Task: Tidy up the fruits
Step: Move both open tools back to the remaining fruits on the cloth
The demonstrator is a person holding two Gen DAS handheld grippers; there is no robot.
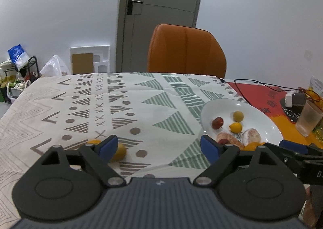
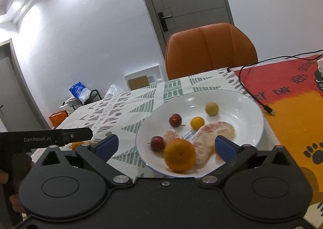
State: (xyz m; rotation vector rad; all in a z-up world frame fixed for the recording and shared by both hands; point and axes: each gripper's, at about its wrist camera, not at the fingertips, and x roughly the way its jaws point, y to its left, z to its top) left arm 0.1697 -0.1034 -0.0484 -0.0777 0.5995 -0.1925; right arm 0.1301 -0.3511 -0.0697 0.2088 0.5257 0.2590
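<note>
A white plate [image 2: 250, 115] on the patterned tablecloth holds two red fruits [image 2: 175, 119], a small yellow fruit [image 2: 197, 122], a pale green-yellow fruit [image 2: 211, 108], peeled pomelo segments [image 2: 212, 134] and an orange [image 2: 179, 155] at its near rim. My right gripper [image 2: 165, 147] is open, with the orange between its fingers, not clamped. My left gripper [image 1: 159, 146] is open over the cloth. A yellow fruit [image 1: 120, 152] lies on the cloth just beside its left finger. The plate also shows in the left wrist view [image 1: 214, 107].
An orange chair [image 1: 185, 51] stands at the table's far edge. A black cable [image 2: 254, 91] runs over a red-orange mat [image 2: 292, 107] right of the plate. A glass [image 1: 307, 119] and a white adapter [image 1: 291, 98] stand at the right.
</note>
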